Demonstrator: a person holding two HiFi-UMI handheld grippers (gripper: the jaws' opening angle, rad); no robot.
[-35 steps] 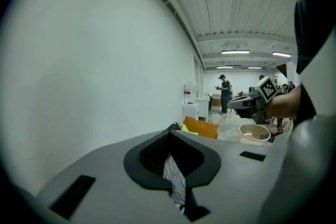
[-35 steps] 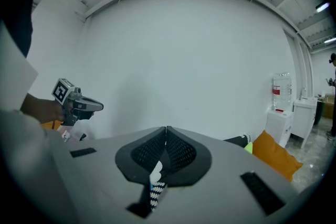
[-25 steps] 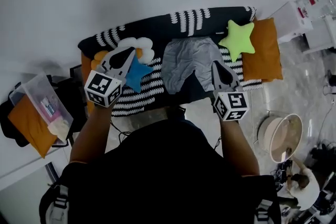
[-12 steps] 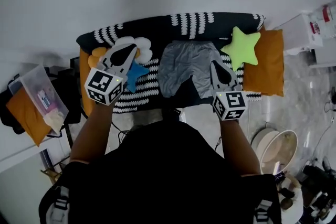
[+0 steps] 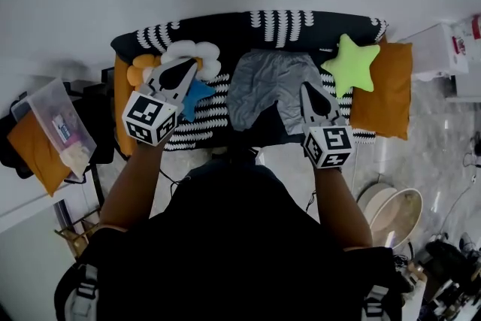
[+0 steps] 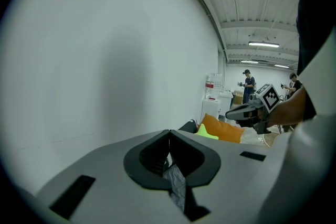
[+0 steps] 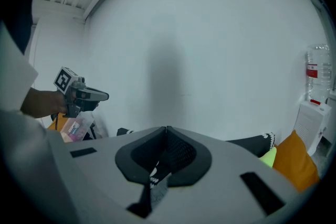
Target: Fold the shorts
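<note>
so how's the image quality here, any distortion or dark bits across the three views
Head view: dim and flat, yet the grey shorts and green star read clearly. Left gripper view: strong fisheye, black corners, ceiling lines bowed. Right gripper view: same fisheye vignette, with a soft vertical shadow on the white wall.

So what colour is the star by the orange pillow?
The star is lime green, clearest in the head view.

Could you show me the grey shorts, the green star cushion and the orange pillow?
Grey fabric shorts (image 5: 272, 83): head view, middle of the seat.
Lime-green star-shaped cushion (image 5: 352, 65): head view, its centre.
Orange rectangular pillow (image 5: 392, 90): head view, bare middle part.
</note>
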